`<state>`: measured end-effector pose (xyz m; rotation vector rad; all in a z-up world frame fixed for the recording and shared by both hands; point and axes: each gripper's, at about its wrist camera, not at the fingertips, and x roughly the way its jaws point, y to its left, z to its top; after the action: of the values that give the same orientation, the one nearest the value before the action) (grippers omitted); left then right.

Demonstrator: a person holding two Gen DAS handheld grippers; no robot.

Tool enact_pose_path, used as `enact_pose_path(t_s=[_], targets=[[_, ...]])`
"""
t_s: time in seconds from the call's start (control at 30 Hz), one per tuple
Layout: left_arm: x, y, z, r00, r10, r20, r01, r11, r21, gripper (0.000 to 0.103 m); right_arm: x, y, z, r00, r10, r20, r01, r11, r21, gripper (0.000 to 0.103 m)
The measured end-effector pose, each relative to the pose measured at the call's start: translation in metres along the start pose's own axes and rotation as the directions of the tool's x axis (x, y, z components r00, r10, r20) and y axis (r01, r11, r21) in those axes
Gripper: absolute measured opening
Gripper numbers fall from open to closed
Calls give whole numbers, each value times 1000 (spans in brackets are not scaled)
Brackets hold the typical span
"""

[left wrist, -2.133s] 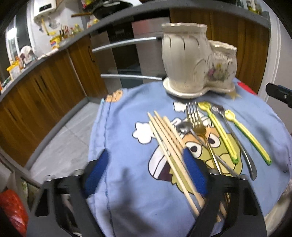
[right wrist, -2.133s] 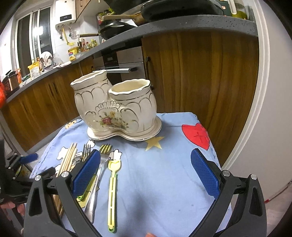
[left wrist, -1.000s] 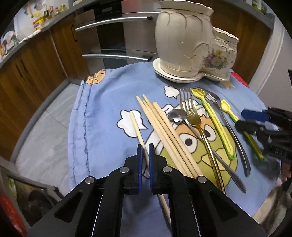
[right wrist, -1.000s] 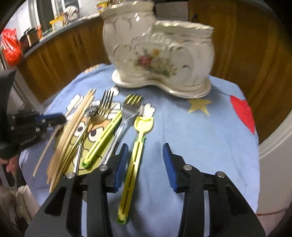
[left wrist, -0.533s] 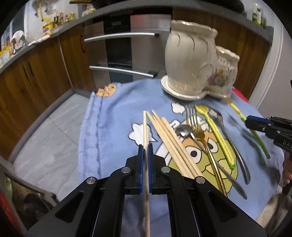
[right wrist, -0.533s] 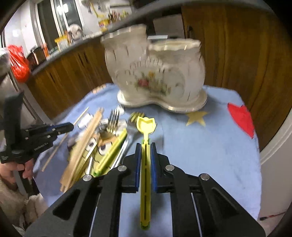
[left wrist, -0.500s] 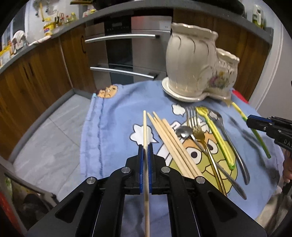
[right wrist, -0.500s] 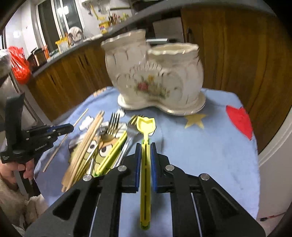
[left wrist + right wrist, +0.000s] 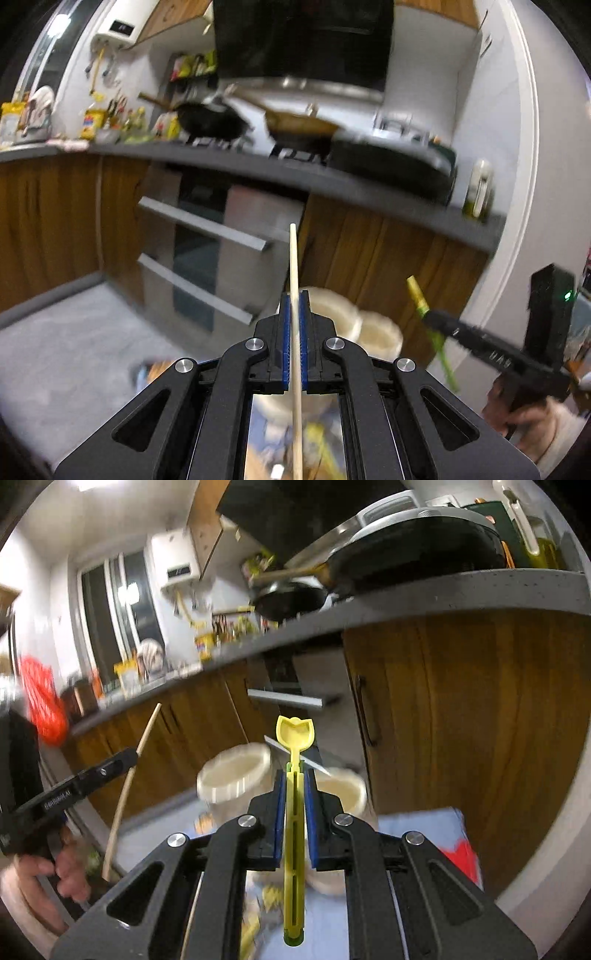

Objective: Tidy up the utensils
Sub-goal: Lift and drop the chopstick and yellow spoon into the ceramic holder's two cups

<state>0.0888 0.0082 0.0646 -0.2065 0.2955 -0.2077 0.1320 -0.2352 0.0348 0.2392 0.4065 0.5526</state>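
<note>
My left gripper (image 9: 294,299) is shut on a single wooden chopstick (image 9: 294,266), which runs straight up between the blue pads. My right gripper (image 9: 294,775) is shut on a yellow plastic utensil (image 9: 294,734) with a tulip-shaped head pointing up. Both are raised above the table. The cream ceramic utensil holder (image 9: 236,771) with two cups sits below and ahead; in the left wrist view the holder (image 9: 376,332) is partly hidden behind my fingers. The right gripper (image 9: 430,315) with the yellow utensil (image 9: 417,293) shows at the right of the left wrist view, and the left gripper (image 9: 129,755) with the chopstick (image 9: 127,786) at the left of the right wrist view.
A blue cartoon cloth (image 9: 424,823) covers the table, with blurred utensils on it below the grippers. Wooden cabinets (image 9: 480,709) and a dark counter (image 9: 369,181) with pans stand behind. A hand (image 9: 55,871) holds the left gripper's handle.
Both grippers have risen and tilted upward with their utensils; the table has dropped to the bottom of both views and the counter and wall now fill them.
</note>
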Motion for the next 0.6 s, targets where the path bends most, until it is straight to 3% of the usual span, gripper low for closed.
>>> enact_pose_path(t_s=[0.17,0.37,0.6], targets=[[39,-9,34,996,-62,67,64,997,-34,5,26,-12,32,996,32,84,-38,996,75,10],[76,-10,44,993,-26,118,32,998,-48,5,67,-27,27,996,15,90,-28,989,145,10],[98,-12,35,984,37,171,-32,999,-29,5,89,-25,11,992,-73,103,65,994,84,10]])
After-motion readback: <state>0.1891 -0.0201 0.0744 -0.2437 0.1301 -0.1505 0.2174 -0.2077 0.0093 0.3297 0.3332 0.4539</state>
